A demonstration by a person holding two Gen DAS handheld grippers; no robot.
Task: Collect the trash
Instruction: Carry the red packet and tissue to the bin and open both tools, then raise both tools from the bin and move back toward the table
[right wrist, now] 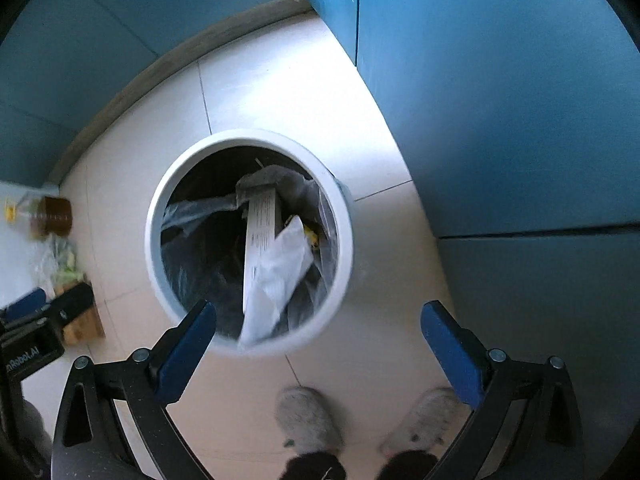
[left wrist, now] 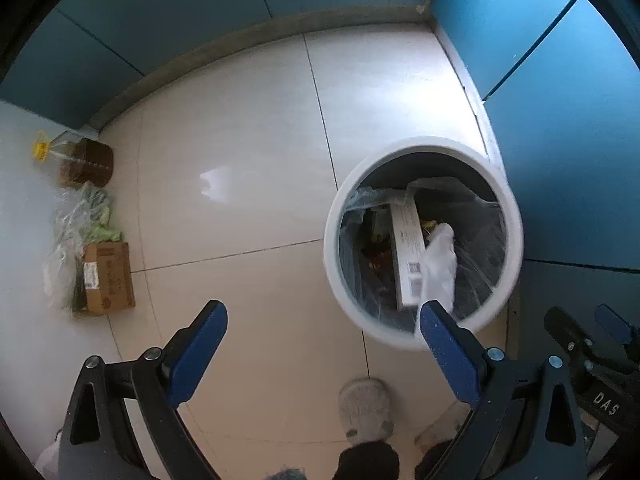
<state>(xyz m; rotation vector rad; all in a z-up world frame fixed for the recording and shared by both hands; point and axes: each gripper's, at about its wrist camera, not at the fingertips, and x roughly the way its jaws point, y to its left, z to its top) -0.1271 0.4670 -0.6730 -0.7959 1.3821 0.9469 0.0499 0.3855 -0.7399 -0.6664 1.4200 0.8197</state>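
A white round trash bin stands on the floor by the blue cabinets; it also shows in the right wrist view. Inside it lie a long white carton, a white plastic wrapper and a clear liner; the carton and wrapper show in the right view too. My left gripper is open and empty, above the floor left of the bin. My right gripper is open and empty, above the bin's near rim.
A cardboard box, plastic bags of greens and an oil bottle lie along the left wall. The person's slippers stand near the bin. Blue cabinets rise on the right. The floor is pale tile.
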